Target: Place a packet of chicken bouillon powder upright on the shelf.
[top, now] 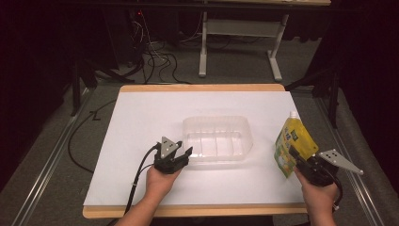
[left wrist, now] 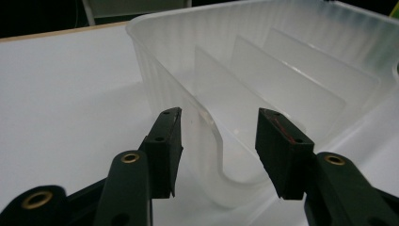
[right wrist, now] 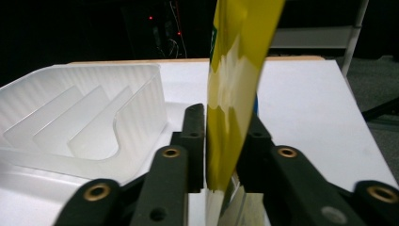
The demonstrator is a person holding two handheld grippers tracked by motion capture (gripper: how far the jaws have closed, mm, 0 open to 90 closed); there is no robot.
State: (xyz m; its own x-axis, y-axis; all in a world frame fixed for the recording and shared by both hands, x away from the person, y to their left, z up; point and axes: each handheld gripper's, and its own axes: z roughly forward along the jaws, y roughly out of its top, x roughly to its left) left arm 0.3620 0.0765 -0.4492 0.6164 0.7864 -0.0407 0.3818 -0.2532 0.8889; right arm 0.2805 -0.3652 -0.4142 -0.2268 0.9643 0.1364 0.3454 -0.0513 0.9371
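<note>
Right tongs (right wrist: pixel 221 141) pinched the upright yellow pouch (right wrist: pixel 235 84) beside the clear tray (top: pixel 216 136), nearer than the spread left tongs (left wrist: pixel 219 146) straddling the tray's wall.

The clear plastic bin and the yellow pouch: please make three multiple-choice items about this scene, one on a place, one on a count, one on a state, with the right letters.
1. Where is the yellow pouch relative to the clear bin in the high view?
A. Inside it
B. To its right
C. To its left

2. How many upright dividers stand inside the bin?
A. One
B. Three
C. Six

3. How does the left gripper stand at the bin's wall?
A. Jaws apart, one on each side of the wall
B. Clamped tight on the wall
C. Far away from the bin

Answers: 1 B, the pouch stands between the right gripper jaws beside the bin. 2 B, three panels show. 3 A, gaps show beside both pads.
</note>
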